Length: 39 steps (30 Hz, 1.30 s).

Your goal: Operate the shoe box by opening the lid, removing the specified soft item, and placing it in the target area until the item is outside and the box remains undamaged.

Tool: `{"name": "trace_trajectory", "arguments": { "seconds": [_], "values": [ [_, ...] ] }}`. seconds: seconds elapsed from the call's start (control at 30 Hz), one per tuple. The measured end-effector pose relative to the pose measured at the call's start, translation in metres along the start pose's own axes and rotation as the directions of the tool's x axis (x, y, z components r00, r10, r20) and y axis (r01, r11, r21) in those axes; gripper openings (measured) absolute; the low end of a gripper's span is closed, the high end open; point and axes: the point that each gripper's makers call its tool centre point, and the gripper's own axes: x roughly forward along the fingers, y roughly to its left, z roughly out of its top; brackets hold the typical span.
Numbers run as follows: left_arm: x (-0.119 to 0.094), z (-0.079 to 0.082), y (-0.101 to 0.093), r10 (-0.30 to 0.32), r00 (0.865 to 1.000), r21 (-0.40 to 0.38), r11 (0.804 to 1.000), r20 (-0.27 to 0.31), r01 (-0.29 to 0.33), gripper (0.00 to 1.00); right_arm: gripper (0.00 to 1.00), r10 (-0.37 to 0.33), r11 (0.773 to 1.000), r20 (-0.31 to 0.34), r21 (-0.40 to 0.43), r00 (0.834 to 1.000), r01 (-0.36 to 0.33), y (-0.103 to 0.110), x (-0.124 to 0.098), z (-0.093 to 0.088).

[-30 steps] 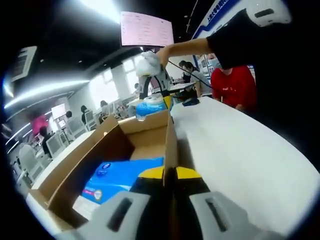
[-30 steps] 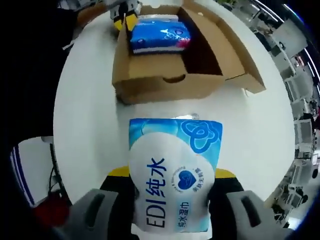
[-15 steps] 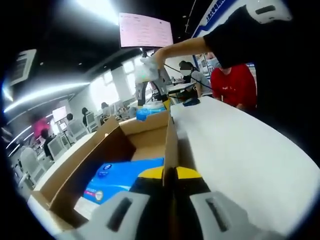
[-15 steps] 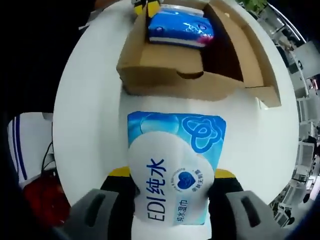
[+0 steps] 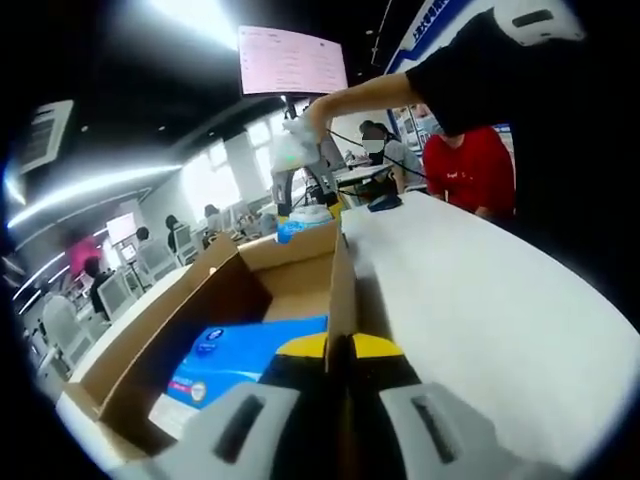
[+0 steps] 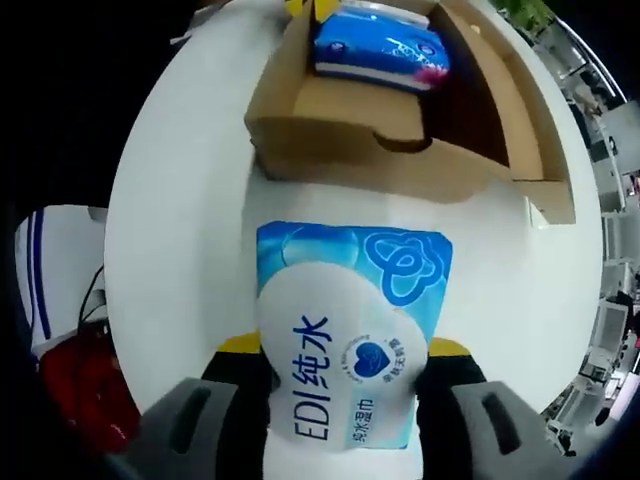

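The open cardboard shoe box (image 5: pixel 250 290) lies on the white table (image 5: pixel 470 310), with a blue tissue pack (image 5: pixel 240 355) inside. My left gripper (image 5: pixel 340 345) is shut on the box's right side wall at its near end. Beyond the far wall, the right gripper (image 5: pixel 300 200) hangs from a person's hand, holding a blue-and-white wet wipes pack (image 5: pixel 305 218). In the right gripper view, my right gripper (image 6: pixel 342 350) is shut on that wipes pack (image 6: pixel 345 290), above the table just in front of the box (image 6: pixel 390 150). The tissue pack (image 6: pixel 380 40) and the left gripper's yellow tips (image 6: pixel 310 8) show at the top.
The table's curved edge (image 6: pixel 130 250) runs down the left, with a red thing (image 6: pixel 80 370) on the floor beyond it. A person in a red shirt (image 5: pixel 465 170) sits at the far end of the table. A screen (image 5: pixel 290 60) hangs overhead; desks and chairs stand behind.
The right gripper has come down with the wipes pack, sinking behind the box's far wall in the left gripper view. My left gripper has kept its hold on the box wall.
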Motion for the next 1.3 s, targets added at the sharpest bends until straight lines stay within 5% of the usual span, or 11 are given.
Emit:
{"name": "trace_trajectory", "arguments": {
  "seconds": [0.63,1.3],
  "values": [
    [-0.001,-0.001,0.0,0.003,1.0,-0.001,1.0,0.0,-0.003,0.06,0.57,0.034,0.999,-0.03,-0.016,0.999,-0.035,0.014,0.015,0.004],
    [-0.001,-0.001,0.001,0.003,1.0,-0.007,1.0,-0.003,-0.003,0.06,0.58,0.021,1.0,-0.019,-0.002,1.0,-0.021,0.003,0.014,0.001]
  ]
}}
